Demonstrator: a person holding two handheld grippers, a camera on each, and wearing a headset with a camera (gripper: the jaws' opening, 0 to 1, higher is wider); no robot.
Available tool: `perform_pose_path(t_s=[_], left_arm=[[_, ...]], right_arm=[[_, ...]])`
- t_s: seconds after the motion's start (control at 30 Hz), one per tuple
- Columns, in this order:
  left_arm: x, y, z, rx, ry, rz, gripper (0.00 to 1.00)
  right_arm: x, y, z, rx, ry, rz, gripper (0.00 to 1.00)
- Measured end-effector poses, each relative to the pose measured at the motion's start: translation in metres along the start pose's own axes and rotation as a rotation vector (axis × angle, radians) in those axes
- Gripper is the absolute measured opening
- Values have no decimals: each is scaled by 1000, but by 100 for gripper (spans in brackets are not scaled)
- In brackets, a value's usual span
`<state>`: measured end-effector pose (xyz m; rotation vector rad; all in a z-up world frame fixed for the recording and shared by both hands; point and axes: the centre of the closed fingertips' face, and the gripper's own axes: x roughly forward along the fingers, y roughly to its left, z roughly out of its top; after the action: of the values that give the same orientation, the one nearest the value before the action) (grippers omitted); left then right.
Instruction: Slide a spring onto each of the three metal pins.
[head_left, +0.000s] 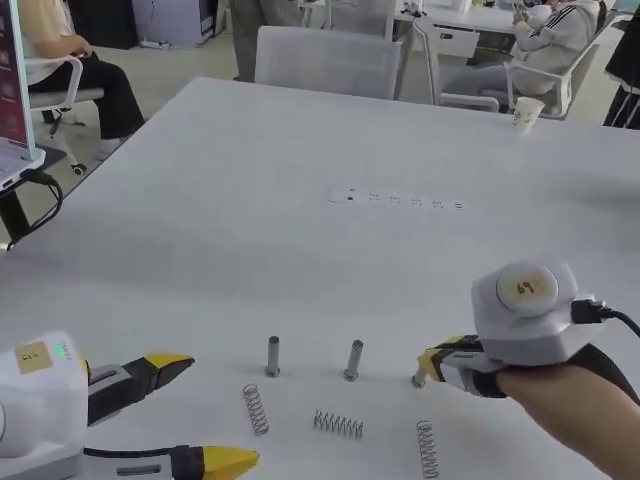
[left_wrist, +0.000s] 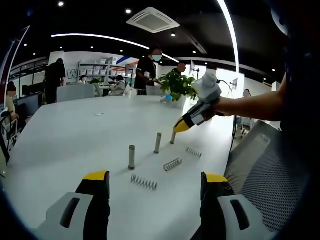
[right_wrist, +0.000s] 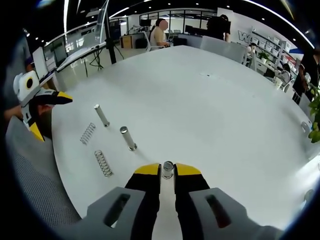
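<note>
Three short metal pins stand upright in a row on the white table: left pin, middle pin, right pin. In front of them lie three loose springs. My right gripper is shut on the right pin, whose top shows between the yellow tips. My left gripper hovers open near the table's front left, with nothing between its jaws. In the left gripper view the nearest spring lies just ahead of my left gripper.
A paper cup stands at the table's far right edge. Chairs and seated people surround the far side. A potted plant sits at one end of the table.
</note>
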<state>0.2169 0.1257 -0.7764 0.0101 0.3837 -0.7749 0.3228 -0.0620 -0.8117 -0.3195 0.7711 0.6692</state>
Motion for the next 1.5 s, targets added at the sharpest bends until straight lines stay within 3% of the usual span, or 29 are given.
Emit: perform_pose_path(t_s=[0.47,0.93,1.2,1.5], left_arm=[[-1,0,-3,4,13,-7,70],[14,10,-5,48,66,-68,67],[26,16,-14,84,128,-128,61],[39,16,-26,118,192,-181,55]], right_arm=[[-9,4,5,-10,-46,5,19],[-49,6,11,6,-142,-18,23],[-70,3,16,10,-190,-50,23],[-77,5,17,9,-205,-59,22]])
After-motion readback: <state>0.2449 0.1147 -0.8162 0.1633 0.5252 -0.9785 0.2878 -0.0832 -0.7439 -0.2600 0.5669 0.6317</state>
